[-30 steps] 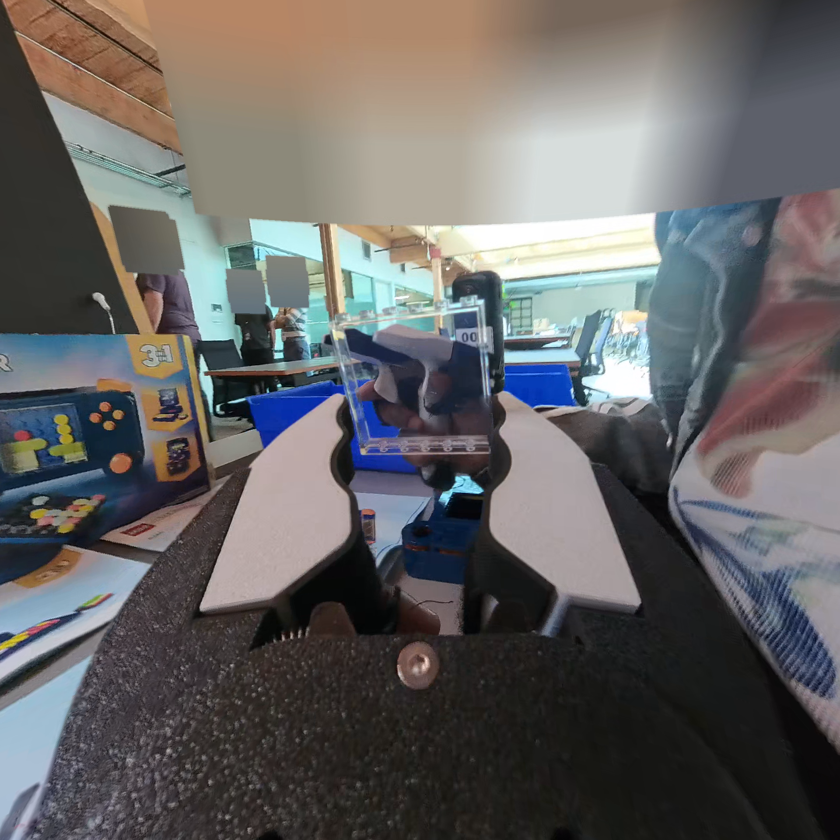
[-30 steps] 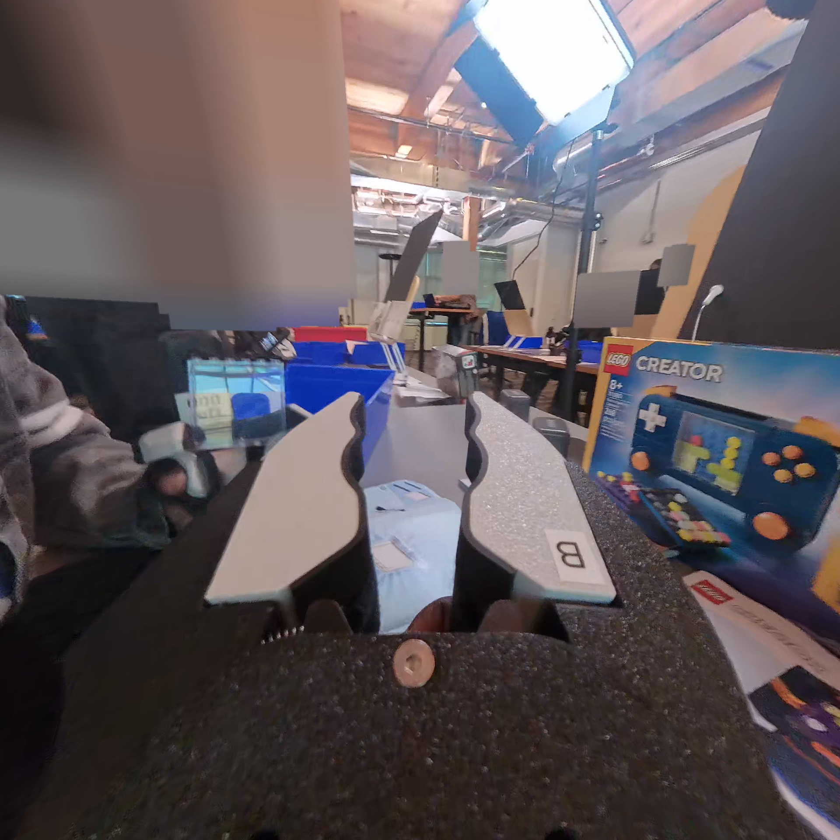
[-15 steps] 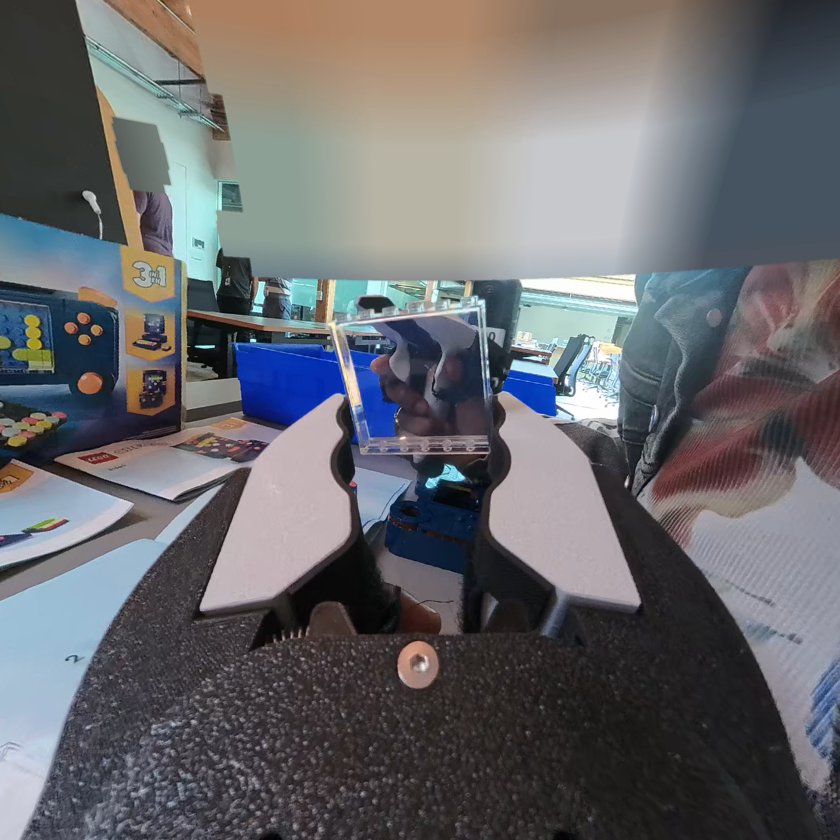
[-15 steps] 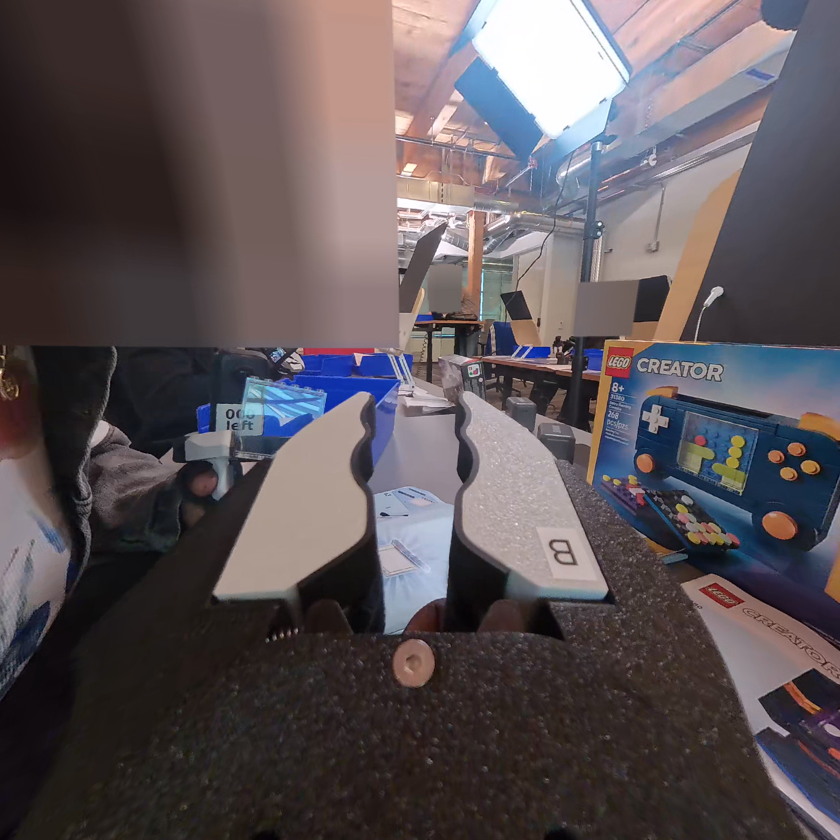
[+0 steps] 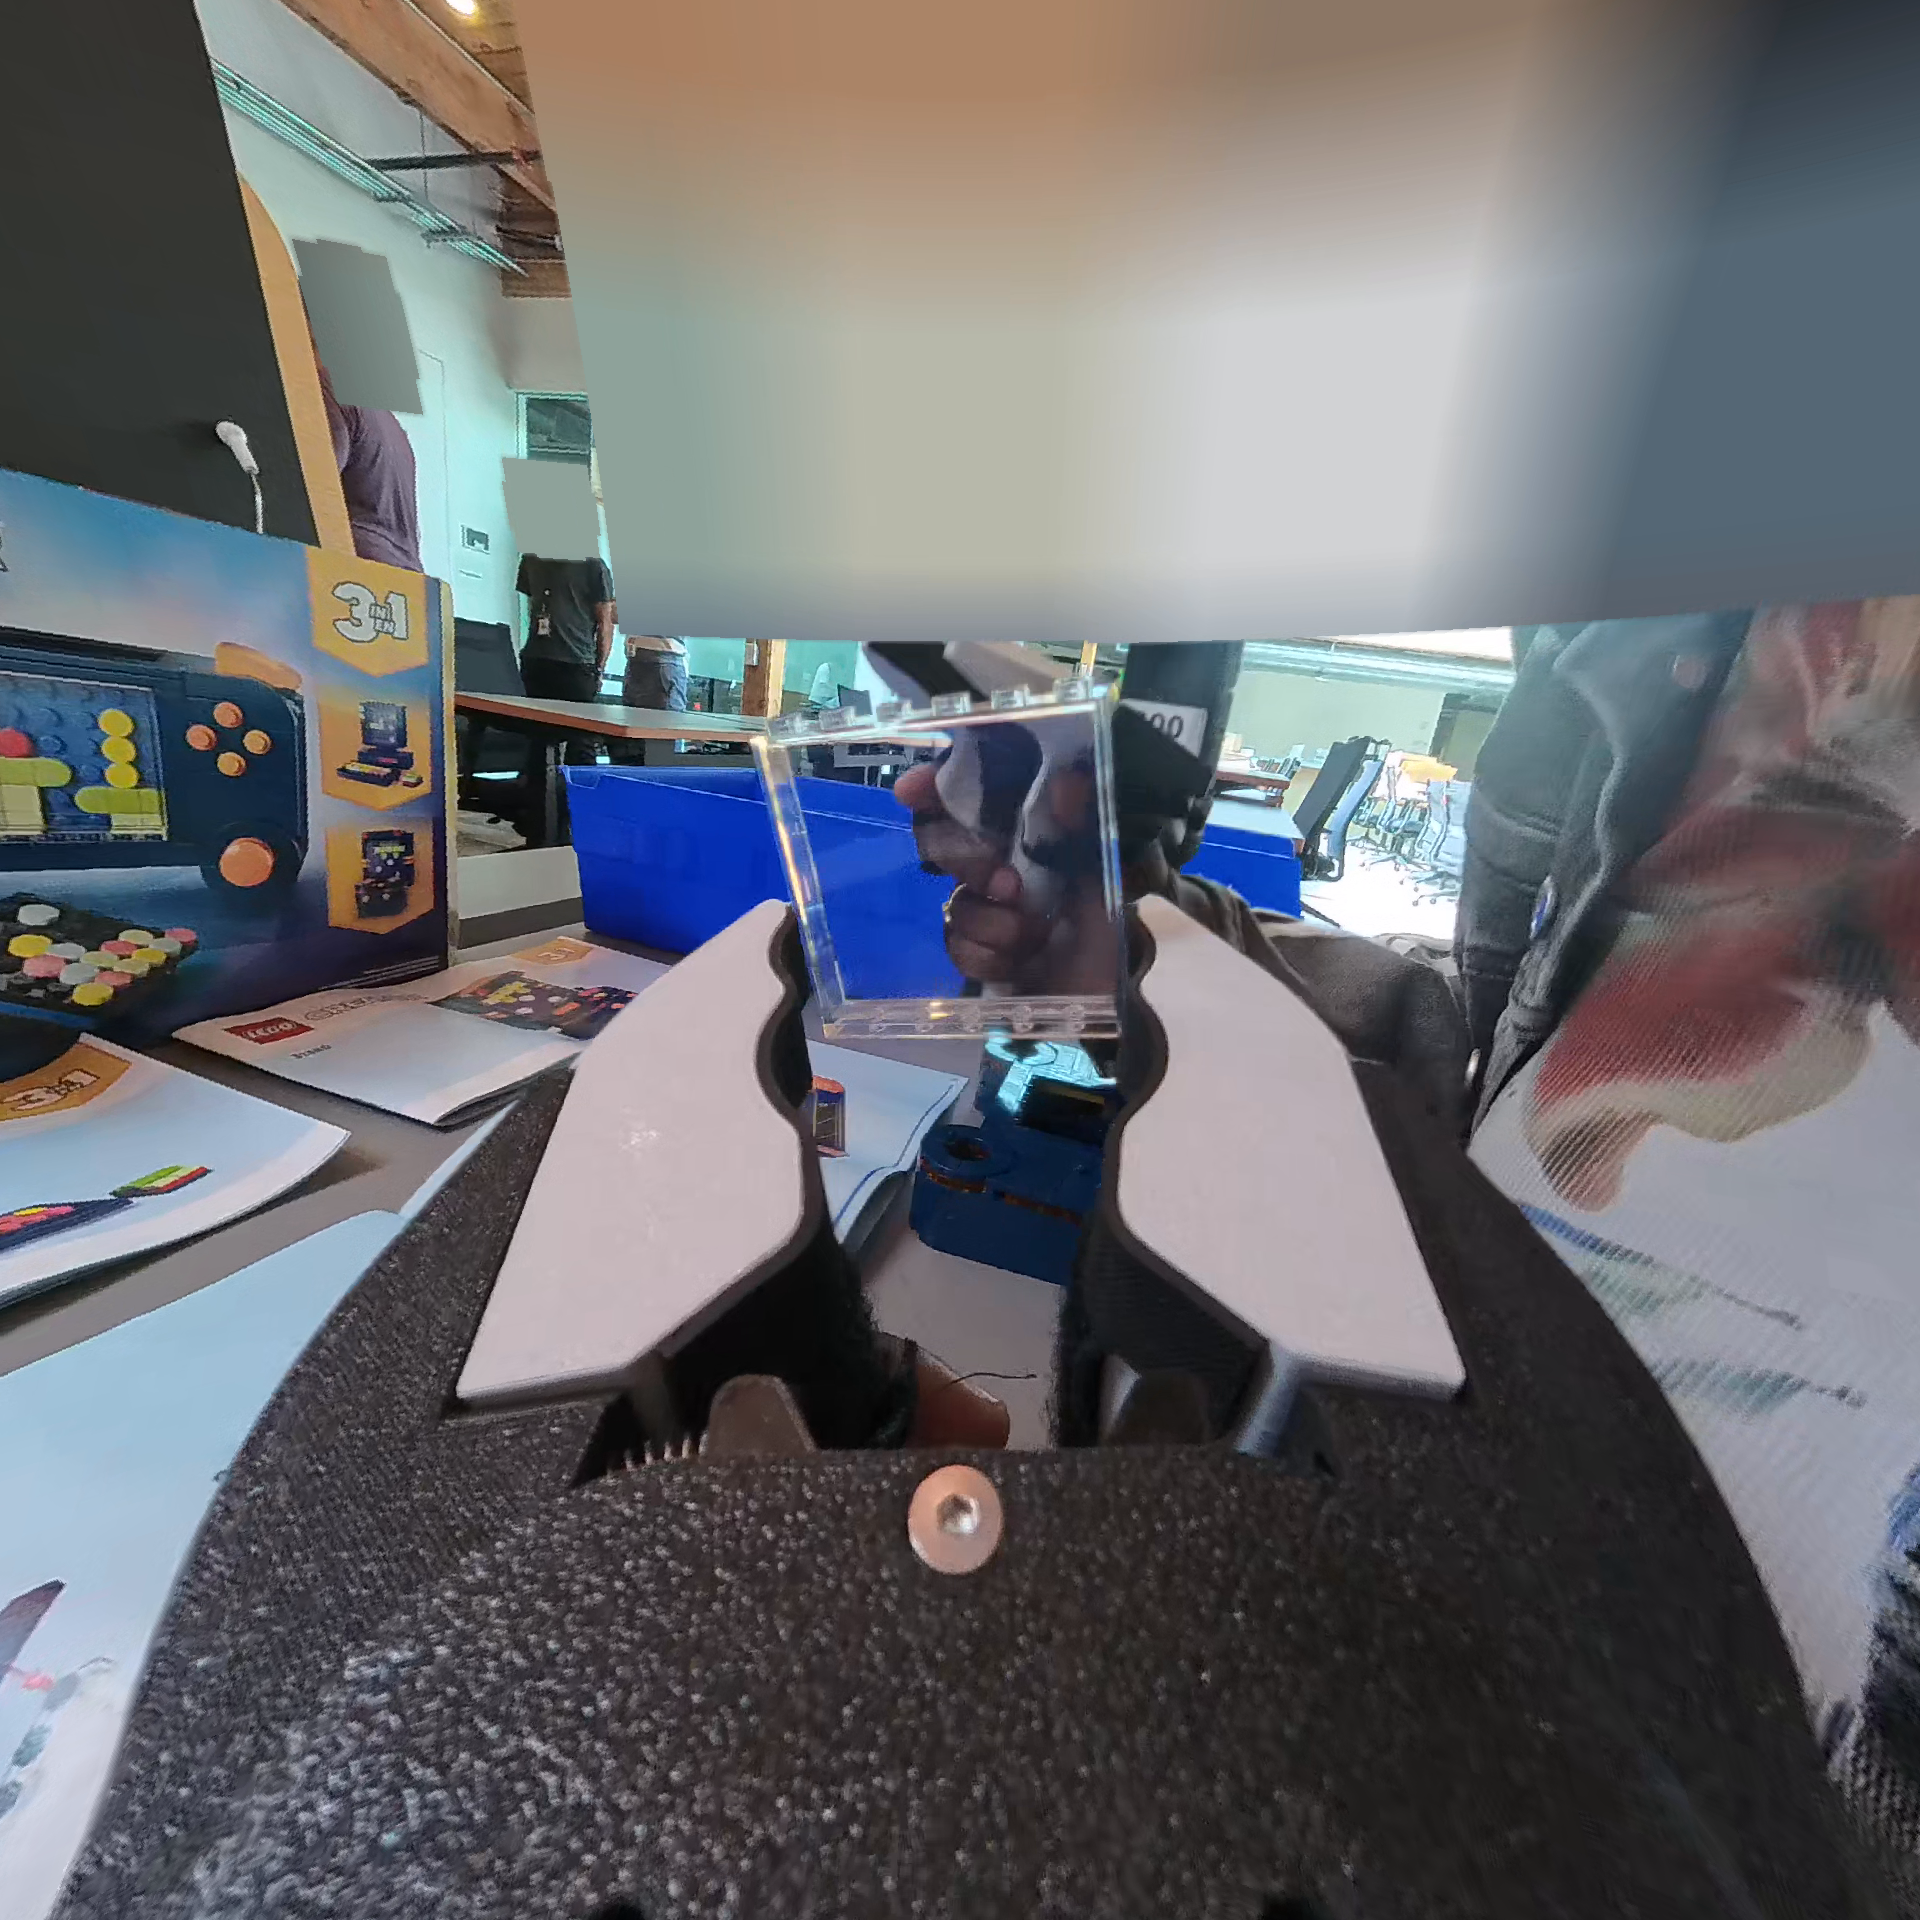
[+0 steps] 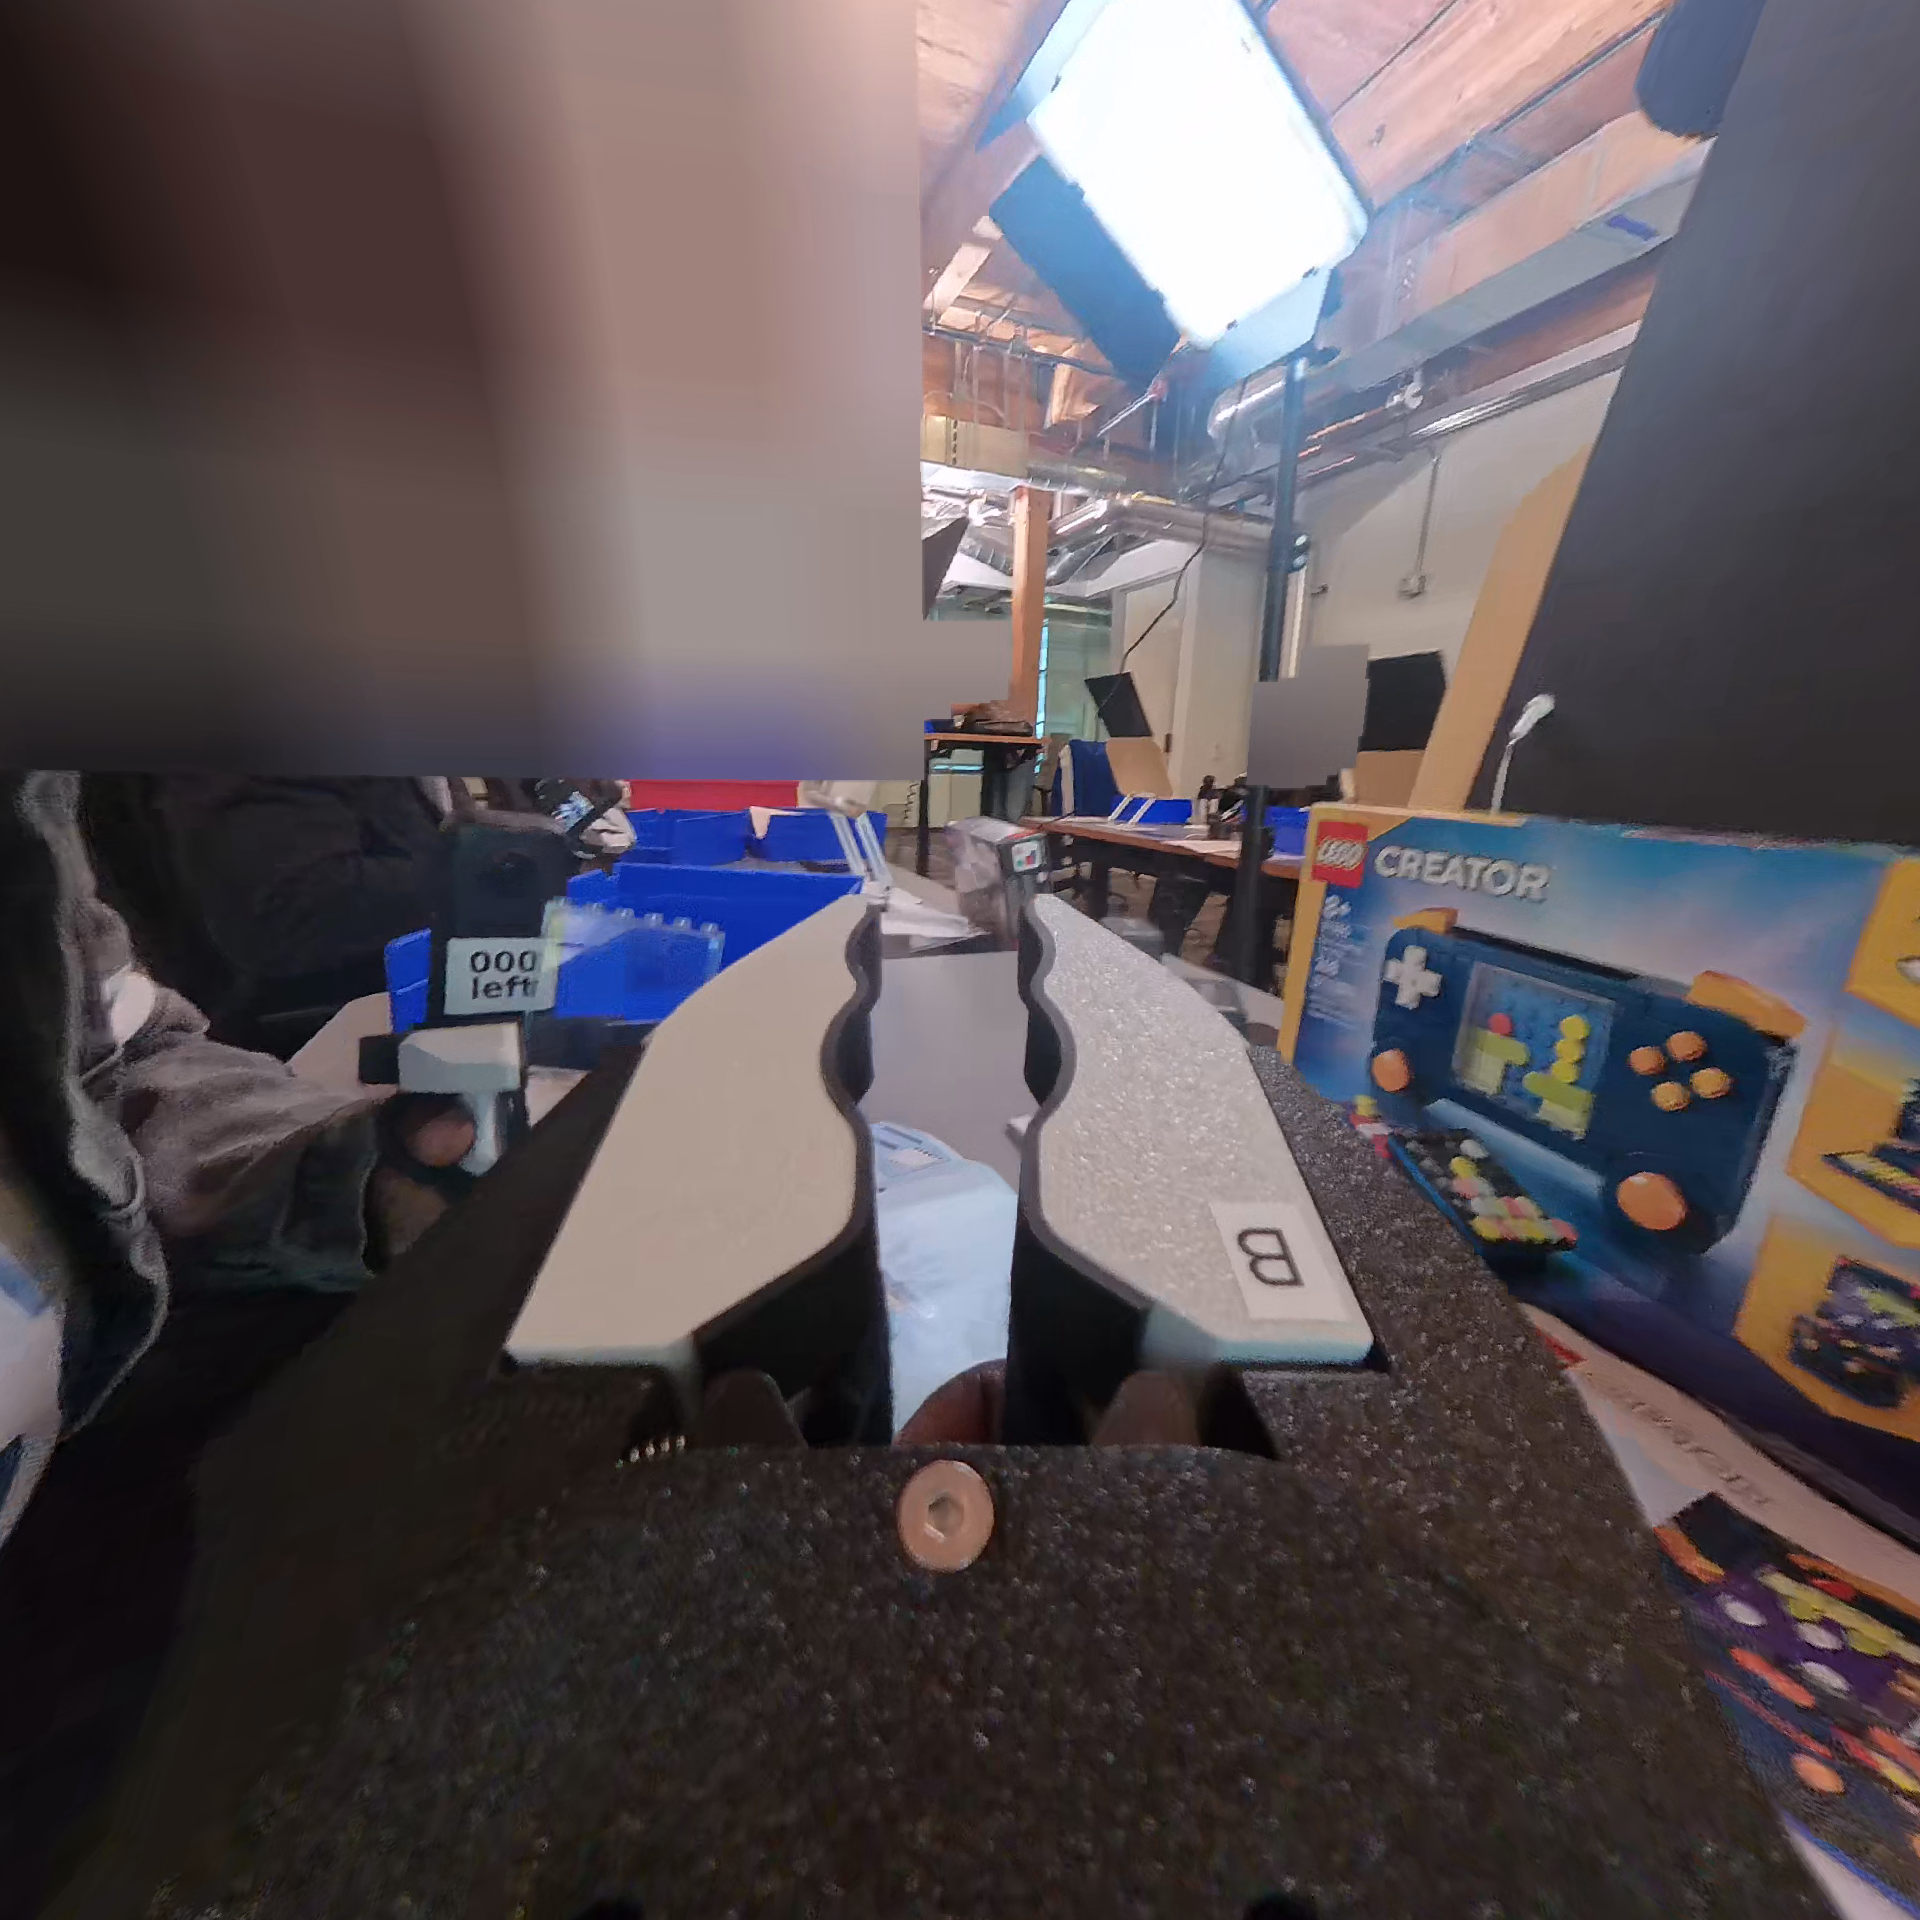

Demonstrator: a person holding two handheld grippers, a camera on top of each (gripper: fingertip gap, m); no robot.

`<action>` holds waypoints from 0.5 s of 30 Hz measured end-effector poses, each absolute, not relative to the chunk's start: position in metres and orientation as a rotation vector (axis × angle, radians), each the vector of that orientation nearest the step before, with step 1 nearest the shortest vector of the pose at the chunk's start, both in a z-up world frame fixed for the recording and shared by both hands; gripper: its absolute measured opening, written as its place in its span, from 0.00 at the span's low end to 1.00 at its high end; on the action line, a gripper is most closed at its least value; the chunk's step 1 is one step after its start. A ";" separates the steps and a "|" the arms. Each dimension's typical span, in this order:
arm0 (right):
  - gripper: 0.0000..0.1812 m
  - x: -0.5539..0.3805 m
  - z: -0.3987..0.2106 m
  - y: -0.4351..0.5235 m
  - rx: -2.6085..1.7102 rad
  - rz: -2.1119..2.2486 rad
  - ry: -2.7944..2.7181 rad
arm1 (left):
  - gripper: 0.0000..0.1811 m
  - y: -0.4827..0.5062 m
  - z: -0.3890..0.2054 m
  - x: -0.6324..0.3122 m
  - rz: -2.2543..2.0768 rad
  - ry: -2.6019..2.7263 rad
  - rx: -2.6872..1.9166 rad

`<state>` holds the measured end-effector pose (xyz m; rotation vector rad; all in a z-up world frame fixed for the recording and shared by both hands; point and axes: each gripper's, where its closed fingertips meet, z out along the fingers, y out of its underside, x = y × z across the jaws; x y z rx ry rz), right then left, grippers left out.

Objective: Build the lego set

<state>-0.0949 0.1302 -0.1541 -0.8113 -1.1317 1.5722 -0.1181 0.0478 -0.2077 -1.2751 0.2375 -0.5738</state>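
Observation:
My left gripper [image 5: 961, 935] is shut on a clear square lego panel [image 5: 951, 873] and holds it upright, slightly tilted, above the table. A dark blue partly built lego model [image 5: 997, 1174] sits on the table just below and beyond the fingers. A hand on a grey handle shows through the panel. My right gripper [image 6: 945, 935] is open and empty, raised over the table. In the right wrist view the clear panel [image 6: 644, 951] shows at the left, close to my right gripper's left finger [image 6: 727, 1122].
The lego set box [image 5: 208, 779] stands at the left; in the right wrist view the box [image 6: 1558, 1039] is at the right. Instruction booklets [image 5: 416, 1039] and a light blue sheet [image 6: 935, 1247] lie on the table. Blue bins [image 5: 675, 862] stand behind. A person's torso [image 5: 1714, 1039] is close at the right. The grippers' ends are close to 11 centimeters from one another.
The left gripper kept its hold on the clear panel and swung a little. In the right wrist view the panel has moved right, closer to my right gripper's left finger.

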 end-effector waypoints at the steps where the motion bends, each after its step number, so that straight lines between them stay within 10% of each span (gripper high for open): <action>1: 0.13 -0.090 -0.147 0.134 -0.810 1.557 -1.109 | 0.32 0.048 -0.208 -0.118 -0.566 0.244 -1.277; 15: 0.25 0.082 -0.188 0.278 -1.464 0.996 -0.949 | 0.32 0.066 -0.187 -0.119 -0.461 0.183 -1.343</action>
